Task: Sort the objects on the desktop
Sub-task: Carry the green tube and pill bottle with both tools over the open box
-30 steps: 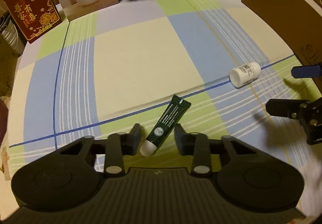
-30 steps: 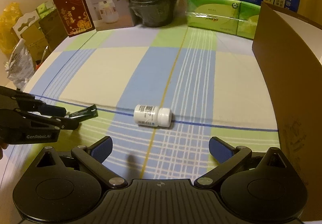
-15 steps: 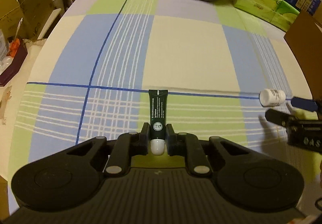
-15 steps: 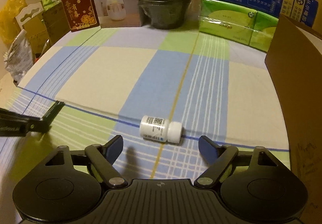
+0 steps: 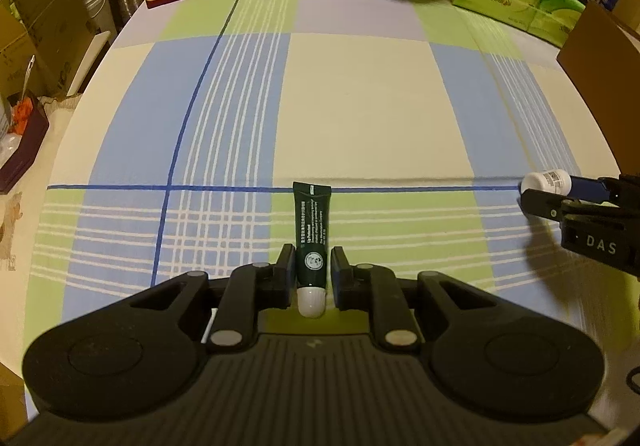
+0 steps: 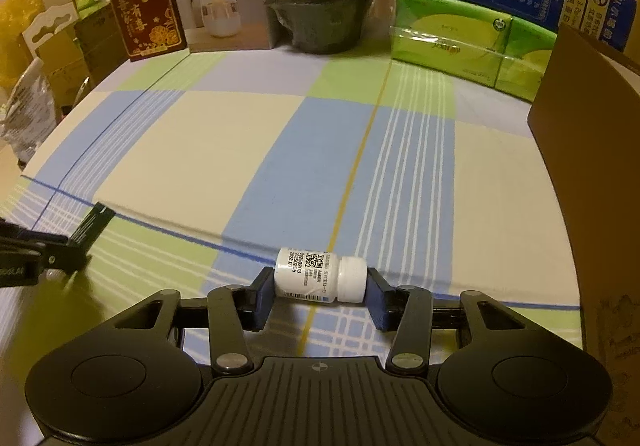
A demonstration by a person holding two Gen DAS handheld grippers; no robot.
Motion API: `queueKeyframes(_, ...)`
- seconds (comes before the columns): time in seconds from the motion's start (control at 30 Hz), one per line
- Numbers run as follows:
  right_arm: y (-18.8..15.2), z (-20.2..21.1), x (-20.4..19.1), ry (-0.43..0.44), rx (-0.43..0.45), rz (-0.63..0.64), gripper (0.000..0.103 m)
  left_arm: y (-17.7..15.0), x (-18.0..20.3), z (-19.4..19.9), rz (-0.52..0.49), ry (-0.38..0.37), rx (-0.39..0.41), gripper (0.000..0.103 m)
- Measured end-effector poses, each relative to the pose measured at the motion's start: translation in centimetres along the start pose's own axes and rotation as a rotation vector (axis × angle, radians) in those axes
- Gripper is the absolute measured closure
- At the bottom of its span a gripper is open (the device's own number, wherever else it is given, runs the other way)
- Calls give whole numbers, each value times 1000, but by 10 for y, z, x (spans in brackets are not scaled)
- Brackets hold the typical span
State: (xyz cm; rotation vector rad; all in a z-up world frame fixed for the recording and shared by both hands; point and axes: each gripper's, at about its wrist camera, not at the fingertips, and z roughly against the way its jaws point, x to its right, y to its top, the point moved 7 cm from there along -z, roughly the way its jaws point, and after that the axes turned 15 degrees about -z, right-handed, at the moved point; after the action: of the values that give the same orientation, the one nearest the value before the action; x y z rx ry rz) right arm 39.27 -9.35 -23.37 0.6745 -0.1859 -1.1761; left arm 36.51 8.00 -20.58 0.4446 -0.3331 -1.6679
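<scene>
**Green tube, white bottle: both at pick-up**

Plaid cloth (image 5: 360, 105), blue/green/cream, boxes along frame top. Our left gripper (image 5: 312, 278) pinches green tube (image 5: 311, 230), lower centre. Right gripper (image 6: 320, 286) closing, pads at both ends of white bottle (image 6: 320, 280), lying sideways. Next, we reckon: lift both, carry to cardboard box (image 6: 592, 165), frame right.

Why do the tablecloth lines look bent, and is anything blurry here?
Left wrist view: fisheye lens bows the tablecloth stripes; dim yellowish light; green tube sharp. Right wrist view: same bowing; white bottle sharp, left gripper at the edge smeared.
</scene>
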Motion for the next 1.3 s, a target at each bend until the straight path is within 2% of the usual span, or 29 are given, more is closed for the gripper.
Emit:
queueKeyframes(0.2,-12,11,1,18,-24,6,58,0,4,-1,-22,2,-10,90)
queueKeyframes(0.43,-31,30,6,36,-67,12,58,-5,19,5,-51,-42,-23,91)
queueKeyframes(0.87,-74,76,34,24,-93,-51,58,-38,79,32,-138,-140,-46,91)
queueKeyframes(1.2,-96,108,52,13,-75,-87,58,-43,98,37,-215,-93,-53,90)
queueKeyframes(1.3,-99,119,58,15,-61,-93,58,-45,104,38,-212,-97,-53,91)
